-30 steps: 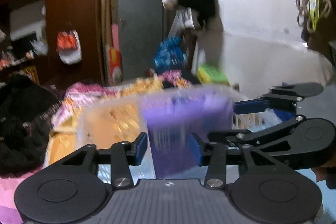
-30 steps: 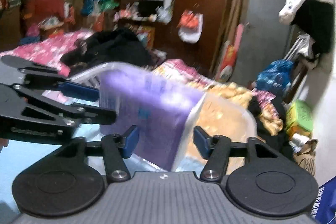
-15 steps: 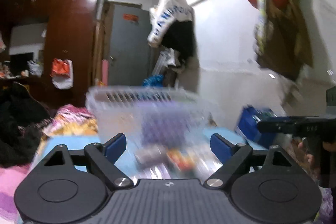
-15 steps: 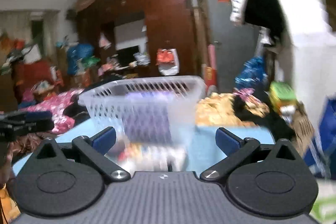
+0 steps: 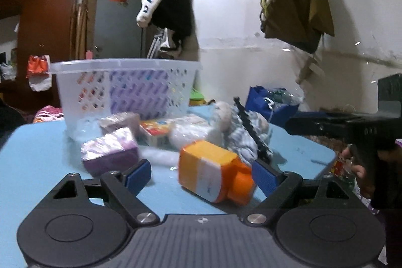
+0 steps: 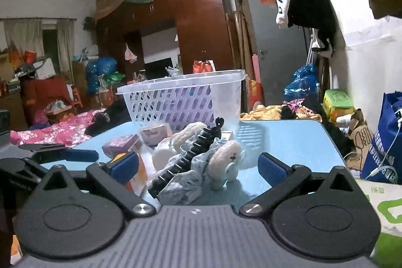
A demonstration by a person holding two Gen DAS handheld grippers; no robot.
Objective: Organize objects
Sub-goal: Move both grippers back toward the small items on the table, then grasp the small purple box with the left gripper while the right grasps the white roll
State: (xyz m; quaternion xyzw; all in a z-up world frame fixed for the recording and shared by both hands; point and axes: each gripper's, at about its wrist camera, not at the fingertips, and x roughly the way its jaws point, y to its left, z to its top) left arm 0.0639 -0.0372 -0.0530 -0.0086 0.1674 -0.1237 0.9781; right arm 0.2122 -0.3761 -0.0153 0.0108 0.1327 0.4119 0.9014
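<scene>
While both jaws have opened, the basket [image 5: 125,89] now stands released.

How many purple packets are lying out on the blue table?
2 that I can see: one purple packet nearest the left gripper, another behind it by the basket. The pile may hide more.

Basket's [image 5: 125,89] purple contents (indistinct)

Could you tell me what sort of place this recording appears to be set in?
Probably a cluttered home bedroom or living room: a dark wooden wardrobe, a bed with a pink floral cover, and clothing hung on the wall behind the blue table.
</scene>
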